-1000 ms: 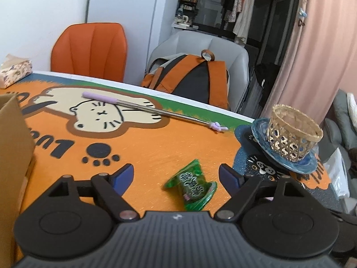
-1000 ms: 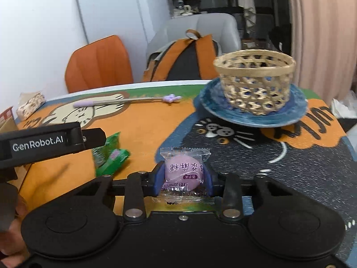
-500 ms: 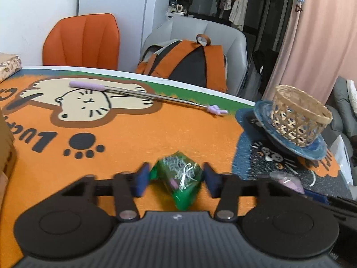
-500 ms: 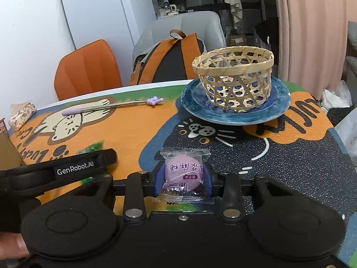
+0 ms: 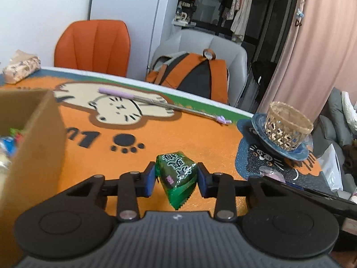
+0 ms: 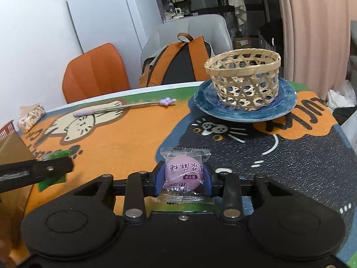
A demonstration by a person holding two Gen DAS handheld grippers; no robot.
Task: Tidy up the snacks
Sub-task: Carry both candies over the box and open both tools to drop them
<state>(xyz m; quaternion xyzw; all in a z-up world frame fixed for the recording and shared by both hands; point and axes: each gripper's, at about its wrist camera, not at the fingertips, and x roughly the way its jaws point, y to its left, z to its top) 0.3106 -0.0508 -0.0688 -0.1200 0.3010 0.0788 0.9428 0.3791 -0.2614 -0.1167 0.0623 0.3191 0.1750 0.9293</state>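
My left gripper point(image 5: 176, 179) is shut on a green wrapped snack point(image 5: 177, 174) and holds it above the orange mat. My right gripper point(image 6: 184, 179) is shut on a purple wrapped candy point(image 6: 184, 174) in clear wrap, held above the dark part of the mat. A woven bamboo basket point(image 6: 244, 76) stands on a blue plate point(image 6: 283, 102) ahead of the right gripper; both show at the right in the left wrist view point(image 5: 287, 126). The left gripper point(image 6: 53, 169) with the green snack shows at the left of the right wrist view.
A cardboard box point(image 5: 33, 138) with several snacks inside stands close on the left. A purple-handled metal stick point(image 5: 156, 102) lies across the cat mat point(image 5: 200, 143). A wrapped packet point(image 5: 21, 68) lies far left. An orange chair point(image 5: 93, 47) and a backpack point(image 5: 191, 76) are behind the table.
My left gripper closed on the green snack and lifted it off the mat. My right gripper kept hold of the purple candy and came nearer the basket.
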